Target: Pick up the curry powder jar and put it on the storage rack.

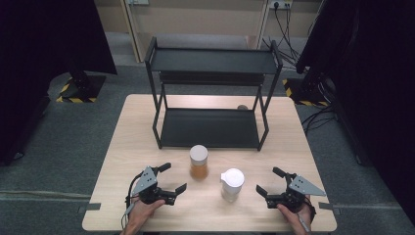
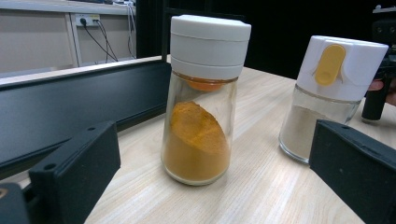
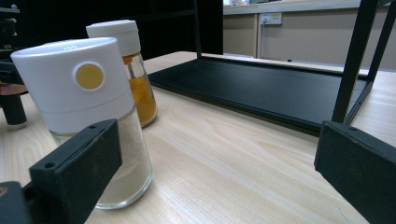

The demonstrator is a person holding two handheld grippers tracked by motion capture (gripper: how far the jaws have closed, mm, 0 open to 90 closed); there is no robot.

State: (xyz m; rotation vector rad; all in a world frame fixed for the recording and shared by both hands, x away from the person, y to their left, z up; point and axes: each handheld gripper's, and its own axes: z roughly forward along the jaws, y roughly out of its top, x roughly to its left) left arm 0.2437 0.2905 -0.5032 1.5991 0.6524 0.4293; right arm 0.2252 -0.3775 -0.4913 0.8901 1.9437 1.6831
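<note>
Two glass spice jars with white lids stand near the table's front. The orange powder jar (image 1: pixel 198 162) (image 2: pixel 201 98) (image 3: pixel 132 70) is left of the pale powder jar (image 1: pixel 232 184) (image 2: pixel 327 95) (image 3: pixel 88 116), whose lid has a yellow flap. My left gripper (image 1: pixel 173 180) (image 2: pixel 215 172) rests on the table left of the orange jar, open, jaws facing it. My right gripper (image 1: pixel 269 182) (image 3: pixel 219 172) rests right of the pale jar, open, with that jar by its left jaw. Neither holds anything.
A black two-tier metal rack (image 1: pixel 210 98) (image 2: pixel 70 102) (image 3: pixel 280 88) stands at the table's middle and back, its lower tray close behind the jars. Black curtains and stands flank the light wood table (image 1: pixel 147 127).
</note>
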